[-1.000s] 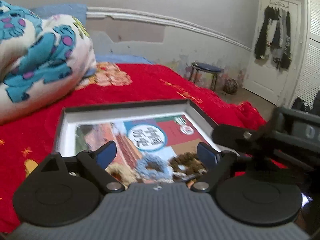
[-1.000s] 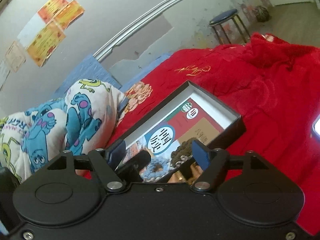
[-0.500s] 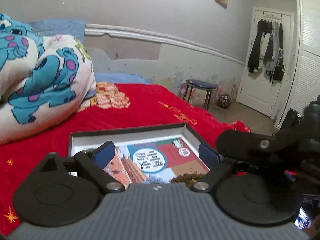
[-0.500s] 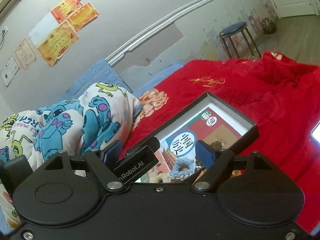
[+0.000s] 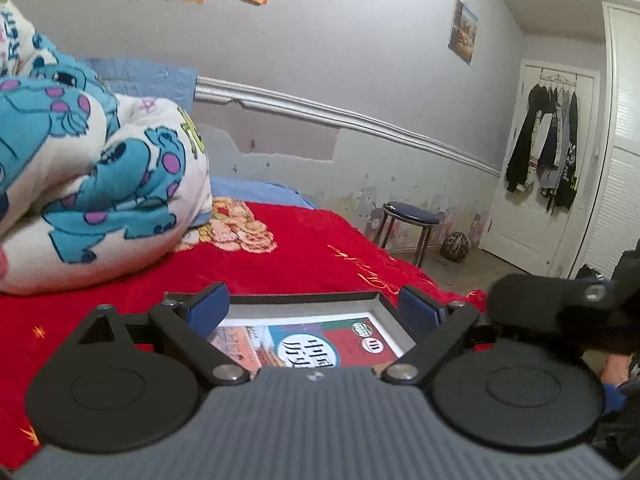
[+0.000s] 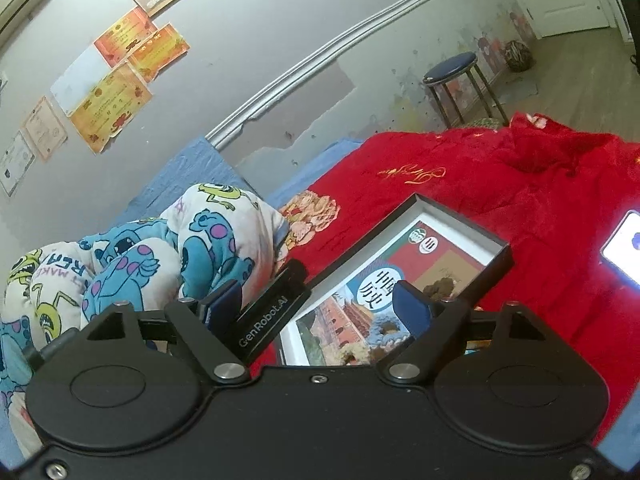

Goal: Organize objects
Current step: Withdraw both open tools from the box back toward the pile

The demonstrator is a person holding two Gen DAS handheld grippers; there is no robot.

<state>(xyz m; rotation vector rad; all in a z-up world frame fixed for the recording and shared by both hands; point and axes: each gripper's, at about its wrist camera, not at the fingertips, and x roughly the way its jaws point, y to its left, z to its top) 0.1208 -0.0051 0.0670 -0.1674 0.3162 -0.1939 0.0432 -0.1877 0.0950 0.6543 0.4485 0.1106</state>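
Note:
A shallow black box (image 6: 460, 222) lies on the red bedspread (image 6: 540, 200), lined with a colourful printed sheet. On that sheet rest a blue scrunchie (image 6: 386, 326), a brown one (image 6: 440, 284) and a beige one (image 6: 356, 354). My right gripper (image 6: 318, 302) hovers above the box's near end, open and empty. My left gripper (image 5: 312, 305) is also open and empty, raised over the box (image 5: 340, 309), whose far half shows; the scrunchies are hidden under its body. A black part of the left gripper (image 6: 272, 312) crosses the right wrist view.
A rolled blue-monster quilt (image 5: 100, 184) fills the bed's left side. A lit phone (image 6: 624, 244) lies on the bedspread right of the box. Past the bed's far edge stand a stool (image 5: 412, 220) and a white door hung with clothes (image 5: 540, 148).
Both grippers rose and drew back from the box, which now sits lower and smaller in view. The scrunchies slipped out of the left wrist view. The right jaws widened slightly.

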